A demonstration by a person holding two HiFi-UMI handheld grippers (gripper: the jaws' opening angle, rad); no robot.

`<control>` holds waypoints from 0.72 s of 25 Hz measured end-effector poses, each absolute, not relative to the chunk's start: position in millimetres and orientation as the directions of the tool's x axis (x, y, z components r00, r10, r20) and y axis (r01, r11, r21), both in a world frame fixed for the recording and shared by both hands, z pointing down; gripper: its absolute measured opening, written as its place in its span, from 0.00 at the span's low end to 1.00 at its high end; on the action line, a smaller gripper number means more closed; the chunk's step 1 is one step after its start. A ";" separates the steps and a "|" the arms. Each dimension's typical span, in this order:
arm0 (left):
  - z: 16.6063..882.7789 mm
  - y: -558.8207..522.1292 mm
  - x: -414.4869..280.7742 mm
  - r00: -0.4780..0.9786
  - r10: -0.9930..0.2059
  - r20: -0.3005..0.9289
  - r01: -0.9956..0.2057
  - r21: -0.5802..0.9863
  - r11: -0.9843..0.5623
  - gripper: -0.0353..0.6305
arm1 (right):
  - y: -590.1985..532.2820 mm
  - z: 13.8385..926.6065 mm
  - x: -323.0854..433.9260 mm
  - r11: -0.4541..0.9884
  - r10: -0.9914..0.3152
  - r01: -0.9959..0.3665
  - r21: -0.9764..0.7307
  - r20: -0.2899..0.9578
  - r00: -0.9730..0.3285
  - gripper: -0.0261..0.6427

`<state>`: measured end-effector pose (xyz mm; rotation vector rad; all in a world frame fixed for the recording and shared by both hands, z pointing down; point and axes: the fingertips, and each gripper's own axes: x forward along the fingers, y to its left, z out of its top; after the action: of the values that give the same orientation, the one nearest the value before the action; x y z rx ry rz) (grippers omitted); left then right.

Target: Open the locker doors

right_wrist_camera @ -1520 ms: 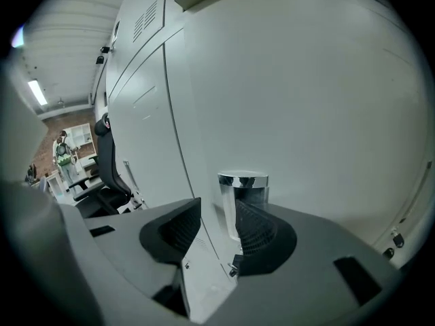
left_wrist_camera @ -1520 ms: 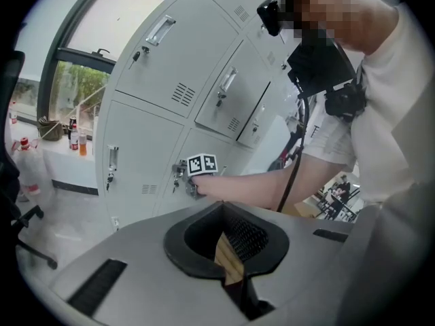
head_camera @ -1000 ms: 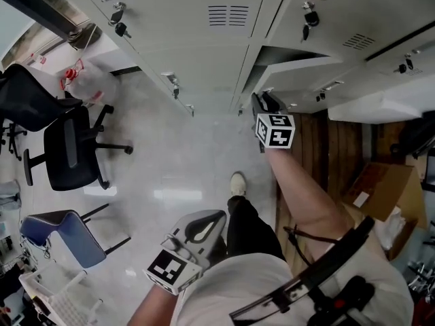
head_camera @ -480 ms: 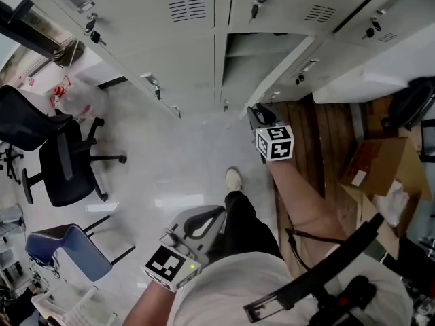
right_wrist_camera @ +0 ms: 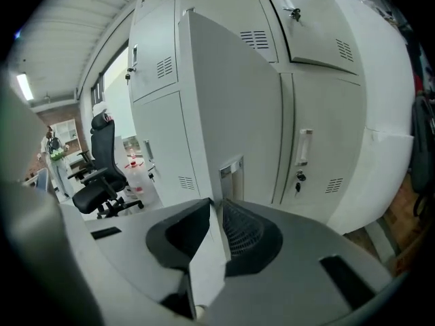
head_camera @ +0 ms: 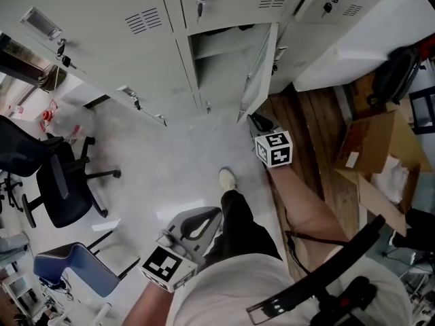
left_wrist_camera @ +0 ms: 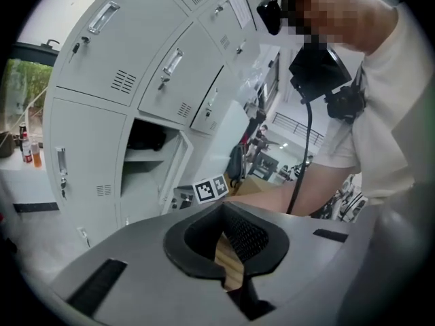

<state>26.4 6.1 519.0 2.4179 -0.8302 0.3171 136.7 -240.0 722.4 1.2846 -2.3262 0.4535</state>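
Pale grey sheet metal makes the bank of lockers (head_camera: 136, 19), smooth and painted, with small louvre slots and keys hanging in the locks. One lower locker door (head_camera: 258, 66) stands open at the right side of its compartment (head_camera: 221, 53), where a flat shelf shows inside. This door is a thin, tall panel, its long axis upright. Its free edge points out from the bank toward the person, with a recessed metal handle plate (right_wrist_camera: 231, 175) near that edge.

The right gripper (head_camera: 260, 122) has just been closing its jaws, and the door's edge stands between them. Its ribbed black pads (right_wrist_camera: 245, 233) press the panel from both sides. The left gripper (head_camera: 204, 224) is low beside the person's leg, well apart from the lockers, with its jaws together and nothing between them.

Left of the door, the glossy pale floor (head_camera: 170, 168) gives open room. To the right lie wooden planks (head_camera: 312, 134) and a cardboard box (head_camera: 374, 148). A black office chair (head_camera: 61, 182) stands far to the left.
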 end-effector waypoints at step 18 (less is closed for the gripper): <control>514.0 2.2 62.8 0.831 -0.414 0.370 -0.550 0.438 -0.711 0.07 | -235.7 723.7 261.3 0.465 -0.725 -0.884 -0.044 0.554 -0.408 0.11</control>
<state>62.8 2.2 514.0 2.4650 -0.7069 0.3317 261.3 -235.7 723.7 1.3411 -2.2536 0.4596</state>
